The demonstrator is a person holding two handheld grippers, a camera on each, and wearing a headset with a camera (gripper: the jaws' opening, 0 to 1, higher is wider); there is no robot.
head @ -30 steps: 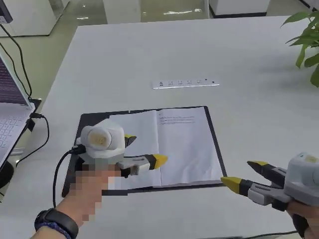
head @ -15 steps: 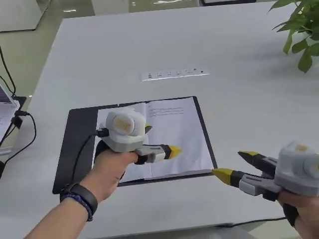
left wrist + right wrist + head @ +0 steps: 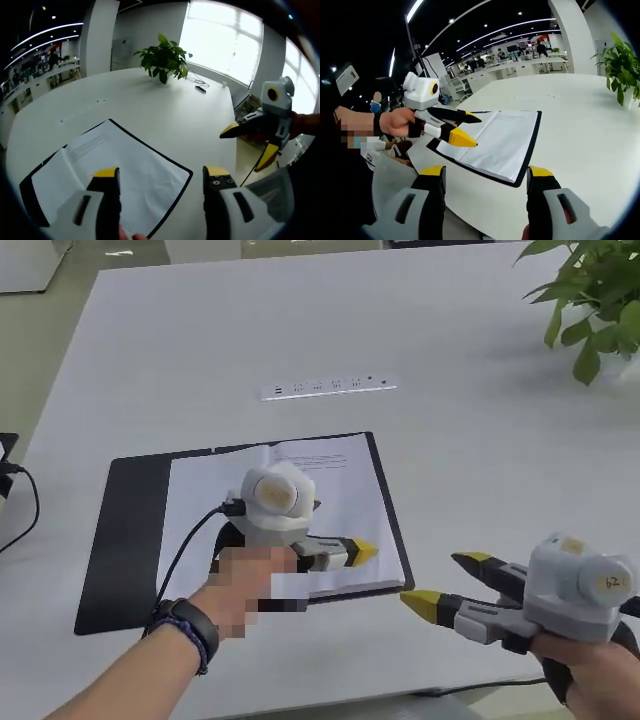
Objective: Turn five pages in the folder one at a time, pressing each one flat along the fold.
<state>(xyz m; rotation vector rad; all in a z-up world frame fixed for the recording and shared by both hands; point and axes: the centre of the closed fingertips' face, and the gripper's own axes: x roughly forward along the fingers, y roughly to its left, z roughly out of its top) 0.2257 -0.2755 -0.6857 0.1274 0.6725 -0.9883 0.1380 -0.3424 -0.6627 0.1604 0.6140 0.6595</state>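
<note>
- Head view, far left: a black rectangular folder (image 3: 125,530) lies open and flat on the white tabletop (image 3: 480,420). Its left cover is bare, and its white paper pages (image 3: 200,500) spread across the middle and right.
- Beyond the folder, well apart from it, sits a white power strip (image 3: 328,388).
- The grey, yellow-tipped left gripper (image 3: 338,532) hangs over the lower part of the right-hand page. Its jaws are spread wide with nothing between them, and I judge it is placed to steady or press the sheet.
- The matching right gripper (image 3: 443,582) hovers just beside the folder's lower right corner. Its jaws are equally wide and empty, probably lined up to catch a page edge.
- A green leafy plant (image 3: 590,300) stands far right, clear of the work.
</note>
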